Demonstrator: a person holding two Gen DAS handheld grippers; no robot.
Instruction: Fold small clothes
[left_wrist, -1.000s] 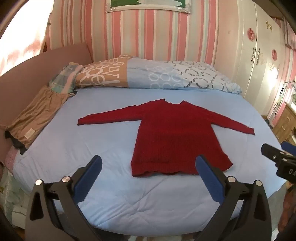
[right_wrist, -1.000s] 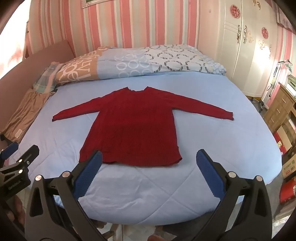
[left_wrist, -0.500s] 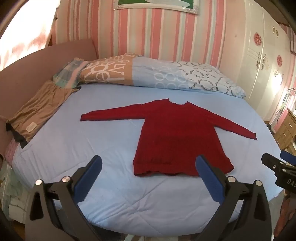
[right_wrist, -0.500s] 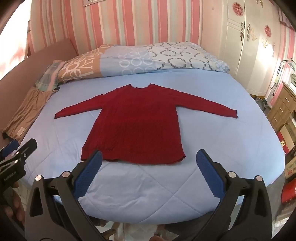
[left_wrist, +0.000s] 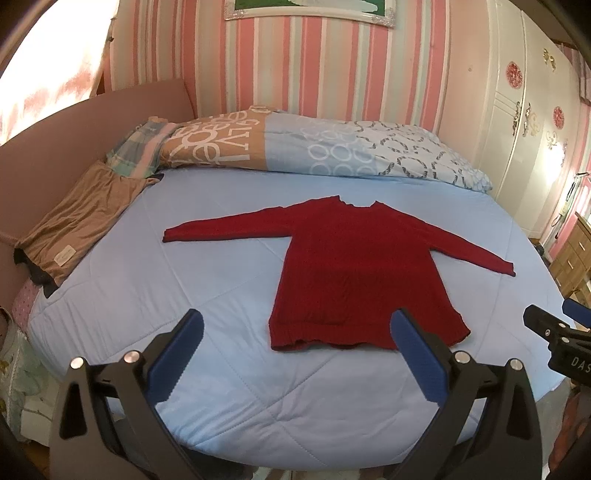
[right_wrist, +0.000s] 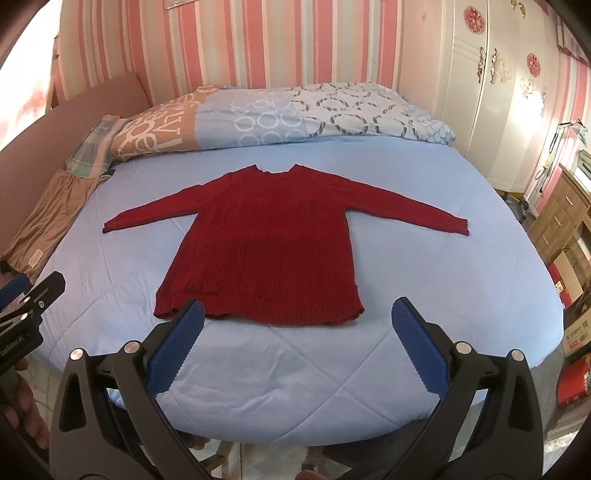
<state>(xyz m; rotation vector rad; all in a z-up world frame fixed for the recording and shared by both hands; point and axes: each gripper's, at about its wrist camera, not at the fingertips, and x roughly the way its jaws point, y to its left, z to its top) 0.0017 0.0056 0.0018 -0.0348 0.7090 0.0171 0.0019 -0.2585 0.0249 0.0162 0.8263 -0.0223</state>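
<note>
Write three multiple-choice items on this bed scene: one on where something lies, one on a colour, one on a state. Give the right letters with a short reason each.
1. Where does the folded tan garment lie?
A. on the sweater
B. at the bed's left edge, by the headboard side
C. on the floor by the drawers

2. What colour is the sweater?
A. dark red
B. green
C. white

3. How does the sweater lie on the blue quilt?
A. folded in half
B. rolled in a bundle
C. flat, both sleeves spread outward

Answers:
1 B, the left wrist view shows it on the quilt's left edge, apart from the sweater.
2 A, both views show it dark red.
3 C, both sleeves stretch out and the hem is uncovered; the left gripper and right gripper are open and hold nothing.
</note>
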